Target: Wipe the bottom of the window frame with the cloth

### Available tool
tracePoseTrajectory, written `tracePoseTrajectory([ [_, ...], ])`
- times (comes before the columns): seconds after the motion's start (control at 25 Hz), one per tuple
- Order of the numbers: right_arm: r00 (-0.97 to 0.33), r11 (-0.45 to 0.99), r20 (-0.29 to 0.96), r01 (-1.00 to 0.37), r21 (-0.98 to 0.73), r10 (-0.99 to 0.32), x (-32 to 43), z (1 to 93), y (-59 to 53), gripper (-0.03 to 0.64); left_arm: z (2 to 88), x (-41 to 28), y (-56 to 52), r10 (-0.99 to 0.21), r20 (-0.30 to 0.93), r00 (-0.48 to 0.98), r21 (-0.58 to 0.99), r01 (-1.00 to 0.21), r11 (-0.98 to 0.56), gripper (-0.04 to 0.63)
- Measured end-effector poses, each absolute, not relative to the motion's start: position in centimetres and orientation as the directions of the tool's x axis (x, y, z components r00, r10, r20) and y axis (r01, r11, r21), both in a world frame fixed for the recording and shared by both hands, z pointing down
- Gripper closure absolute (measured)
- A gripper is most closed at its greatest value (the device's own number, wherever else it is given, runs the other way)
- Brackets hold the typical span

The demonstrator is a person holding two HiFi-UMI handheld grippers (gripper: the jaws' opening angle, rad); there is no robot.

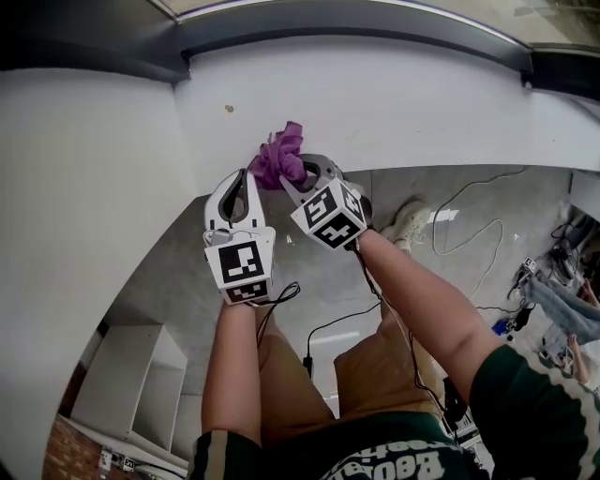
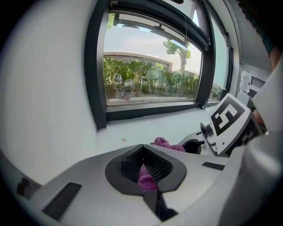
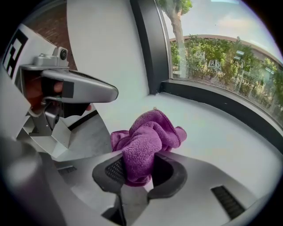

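Observation:
A purple cloth (image 1: 281, 153) is bunched just above the white sill (image 1: 403, 103), below the dark bottom rail of the window frame (image 1: 356, 23). My right gripper (image 1: 298, 174) is shut on the cloth (image 3: 143, 148), which bulges out past its jaws. My left gripper (image 1: 247, 184) sits close beside it on the left. A small fold of the cloth (image 2: 146, 177) is pinched between the left gripper's pads. In the left gripper view the bottom rail (image 2: 150, 110) runs across beyond the sill (image 2: 146, 128). In the right gripper view the rail (image 3: 221, 103) lies to the right.
A small brown speck (image 1: 229, 109) marks the sill left of the cloth. The white wall (image 1: 84, 187) curves round on the left. On the floor below are cables (image 1: 469, 225), a white shelf unit (image 1: 131, 384) and a shoe (image 1: 409, 219).

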State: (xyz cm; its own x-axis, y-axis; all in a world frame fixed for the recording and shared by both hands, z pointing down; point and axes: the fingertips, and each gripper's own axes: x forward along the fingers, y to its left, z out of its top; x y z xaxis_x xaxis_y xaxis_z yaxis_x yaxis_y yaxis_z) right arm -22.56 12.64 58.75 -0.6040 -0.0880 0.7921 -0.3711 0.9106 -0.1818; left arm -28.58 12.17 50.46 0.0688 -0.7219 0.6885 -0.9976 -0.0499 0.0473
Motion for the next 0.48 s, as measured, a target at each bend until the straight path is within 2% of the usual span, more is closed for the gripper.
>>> tracePoseTrajectory([
  [0.48,-0.632,0.948,0.775,-0.244,-0.202,0.003,-29.1,58.7,14.3,0.508,50.3,-33.0,14.8,-0.716,0.698,-0.004,0.020,-0.999,0.025,0.586],
])
